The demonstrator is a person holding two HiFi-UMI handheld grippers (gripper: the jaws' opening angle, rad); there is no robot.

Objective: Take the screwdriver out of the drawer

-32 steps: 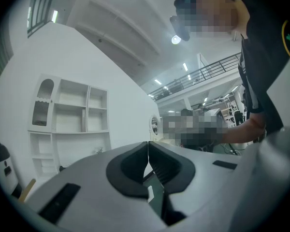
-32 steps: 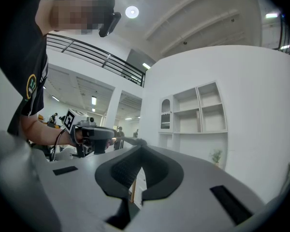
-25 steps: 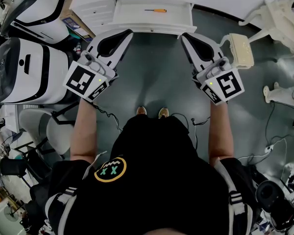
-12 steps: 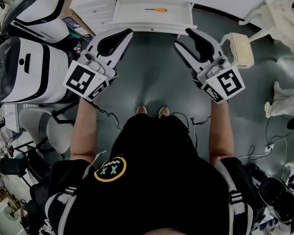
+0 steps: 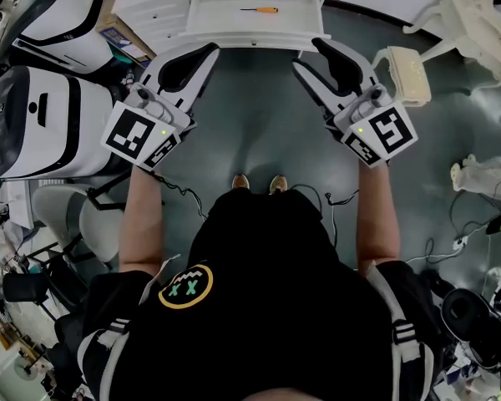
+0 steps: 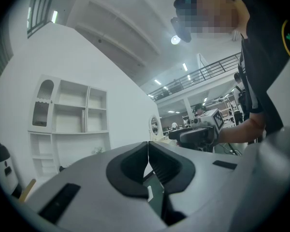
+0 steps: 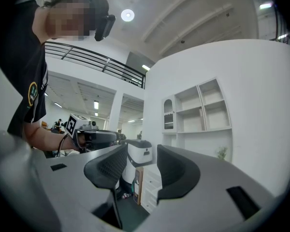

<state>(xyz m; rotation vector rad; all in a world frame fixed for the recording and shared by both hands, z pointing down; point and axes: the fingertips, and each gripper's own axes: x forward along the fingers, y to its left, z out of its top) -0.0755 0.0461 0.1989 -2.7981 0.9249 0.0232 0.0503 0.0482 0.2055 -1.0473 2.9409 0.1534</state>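
1. A white cabinet (image 5: 150, 11) stands at the top of the head view. The person faces it with a gripper in each hand.
2. Its drawer (image 5: 250, 33) is pulled out toward the person, and the inside is open to view.
3. The left gripper (image 5: 210, 50) hangs just off the left end of the drawer's front edge. Its fingers are pressed together with nothing in them.
4. The right gripper (image 5: 307, 55) hangs off the right end of that edge. Its fingers have just been opening and now stand partly apart, with nothing between them.
5. The screwdriver (image 5: 259, 9) lies flat in the drawer near the back wall, about mid-width. Its long axis runs along the drawer's width, with the orange handle to the right and the shaft to the left.
6. It lies beyond both grippers, past the front edge and between them. The handle end points toward the right gripper, which is already open, so that hand looks better placed to reach in over the front wall.
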